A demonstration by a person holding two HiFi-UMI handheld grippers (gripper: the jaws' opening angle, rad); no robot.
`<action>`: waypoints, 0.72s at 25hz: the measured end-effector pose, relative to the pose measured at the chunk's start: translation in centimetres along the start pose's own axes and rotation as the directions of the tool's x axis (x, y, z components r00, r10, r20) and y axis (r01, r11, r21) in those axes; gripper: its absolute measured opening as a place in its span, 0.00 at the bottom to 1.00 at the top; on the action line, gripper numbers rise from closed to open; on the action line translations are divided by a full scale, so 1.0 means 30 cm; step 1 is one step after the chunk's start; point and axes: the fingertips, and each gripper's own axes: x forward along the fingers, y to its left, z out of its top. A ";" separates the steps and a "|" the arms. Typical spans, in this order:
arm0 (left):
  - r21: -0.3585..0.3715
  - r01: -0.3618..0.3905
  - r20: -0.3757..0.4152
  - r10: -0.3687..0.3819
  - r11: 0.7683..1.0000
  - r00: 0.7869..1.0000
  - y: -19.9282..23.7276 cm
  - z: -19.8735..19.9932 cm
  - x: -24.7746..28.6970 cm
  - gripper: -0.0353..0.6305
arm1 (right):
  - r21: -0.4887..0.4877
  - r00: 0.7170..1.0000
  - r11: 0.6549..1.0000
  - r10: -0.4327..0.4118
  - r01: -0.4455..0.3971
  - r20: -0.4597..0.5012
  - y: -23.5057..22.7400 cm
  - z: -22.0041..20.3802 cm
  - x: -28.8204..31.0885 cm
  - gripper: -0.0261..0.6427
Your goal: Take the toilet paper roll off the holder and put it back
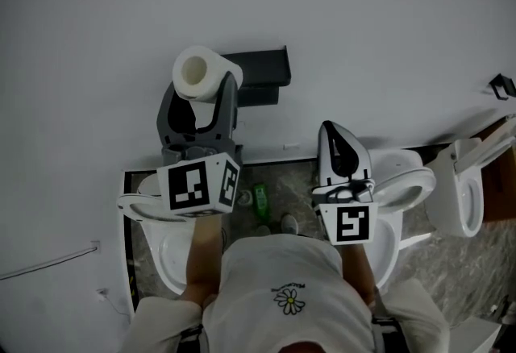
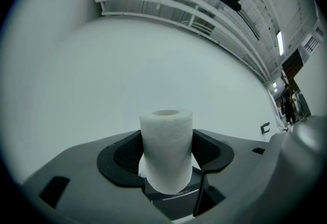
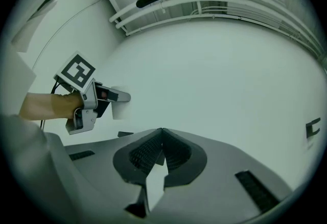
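The white toilet paper roll [image 1: 197,72] is off the holder and sits between the jaws of my left gripper [image 1: 201,90], which is shut on it. In the left gripper view the roll [image 2: 166,143] stands upright with a pad pressing on each side, my left gripper [image 2: 166,159] facing the white wall. The dark holder [image 1: 262,76] is mounted on the wall just right of the roll. My right gripper [image 1: 330,134] hangs lower right, shut and empty; in the right gripper view its jaws [image 3: 161,138] meet in front of bare wall, with the left gripper [image 3: 97,97] off to the left.
Below me are white toilets [image 1: 403,182] [image 1: 463,194] on a grey speckled floor, with a green bottle [image 1: 260,198] between my feet. A small dark hook [image 1: 501,86] sticks out of the wall far right. A thin cable [image 1: 48,263] runs along the wall at left.
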 end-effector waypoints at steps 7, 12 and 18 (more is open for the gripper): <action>-0.002 0.058 -0.084 -0.058 0.998 0.995 -0.119 -0.045 0.155 0.51 | 0.006 0.999 1.000 -0.029 0.029 -0.028 -0.059 -0.041 -0.023 0.06; 0.026 0.052 -0.193 -0.046 0.998 0.980 -0.167 -0.106 0.245 0.51 | 0.028 0.998 0.999 -0.037 0.038 -0.043 -0.092 -0.065 -0.029 0.06; -0.013 0.052 -0.282 -0.054 0.999 0.958 -0.179 -0.178 0.321 0.51 | 0.035 0.996 0.999 -0.034 0.037 -0.089 -0.100 -0.099 -0.033 0.06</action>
